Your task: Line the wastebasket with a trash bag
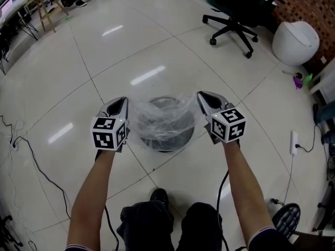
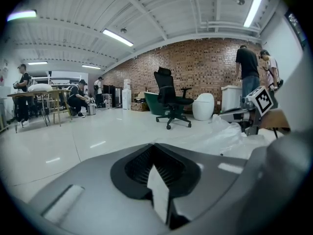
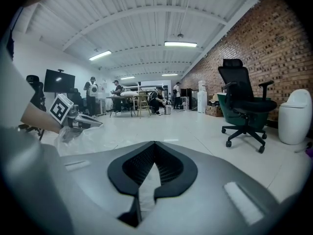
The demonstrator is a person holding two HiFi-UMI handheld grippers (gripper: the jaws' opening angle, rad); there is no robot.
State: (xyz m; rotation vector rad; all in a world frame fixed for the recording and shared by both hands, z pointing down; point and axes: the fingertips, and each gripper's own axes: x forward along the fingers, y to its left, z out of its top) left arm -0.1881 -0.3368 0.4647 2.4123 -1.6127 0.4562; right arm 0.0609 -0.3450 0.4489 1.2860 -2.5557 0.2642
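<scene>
Trash bag, its sides clamped in left gripper and right gripper, spreads open over, perhaps touching, the wastebasket.

Clear trash bag, dark grey wastebasket.

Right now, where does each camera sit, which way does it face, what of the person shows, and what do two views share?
Head view: on the head, facing steeply down at the trash bag stretched over the wastebasket; forearms, knees, left gripper and right gripper show.
Left gripper view: on the left gripper, facing the brick wall along shut jaws pinching the trash bag; right gripper at right.
Right gripper view: on the right gripper, facing the far tables; jaws likewise; left gripper at left.
Shared: all show the office chair.
</scene>
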